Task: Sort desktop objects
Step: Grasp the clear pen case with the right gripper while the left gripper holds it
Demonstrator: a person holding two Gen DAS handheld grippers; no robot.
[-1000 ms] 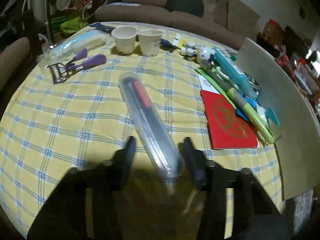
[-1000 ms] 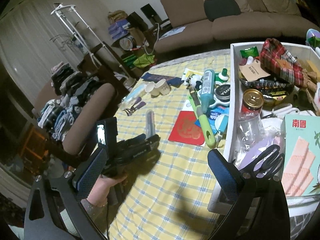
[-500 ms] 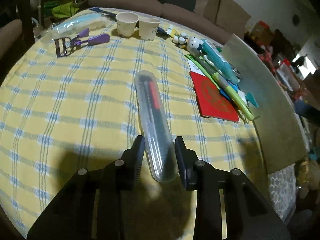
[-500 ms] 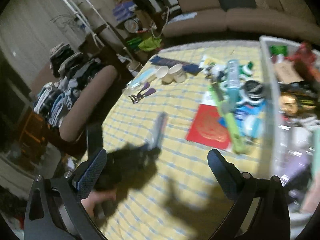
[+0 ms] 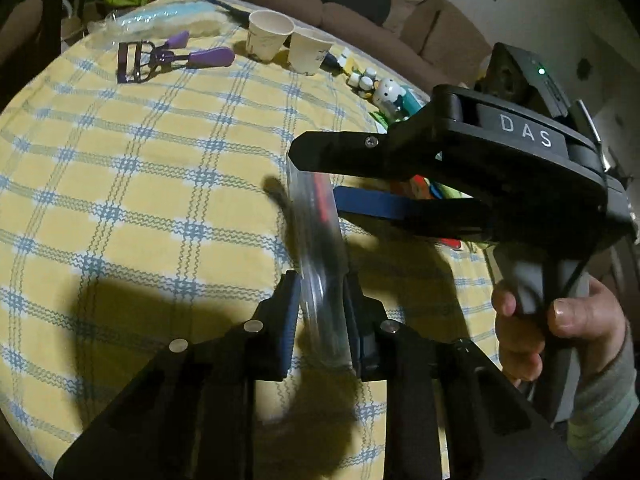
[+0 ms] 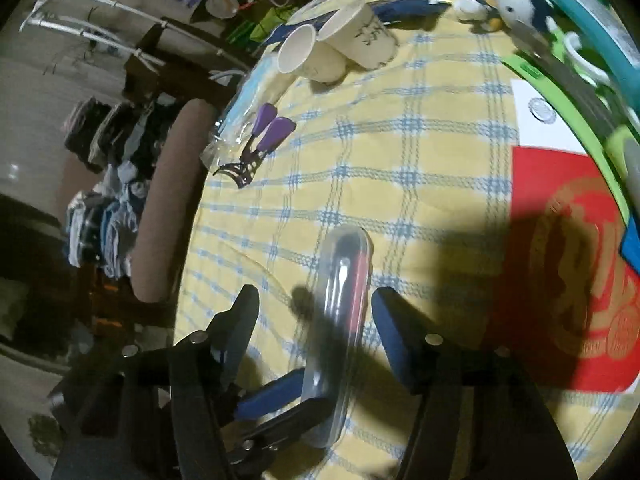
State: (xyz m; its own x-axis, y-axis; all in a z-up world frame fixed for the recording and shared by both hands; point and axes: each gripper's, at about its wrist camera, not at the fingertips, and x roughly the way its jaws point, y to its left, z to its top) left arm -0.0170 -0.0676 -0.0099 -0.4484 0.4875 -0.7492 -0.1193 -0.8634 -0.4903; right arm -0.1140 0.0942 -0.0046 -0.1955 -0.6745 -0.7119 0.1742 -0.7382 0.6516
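Clear pen case (image 5: 320, 248) — left gripper (image 5: 322, 312) now clenched on near end | right gripper (image 6: 316, 328) arrived, closing astride far end — no contact yet | two-handed handling likely

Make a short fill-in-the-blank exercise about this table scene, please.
1. The left hand-held gripper is shut on a clear ____ case.
2. The eyelash curler has ____ handles.
3. Beyond it stand ____ paper cups.
4. The tablecloth is yellow with ____ lines.

Missing words: plastic; purple; two; blue
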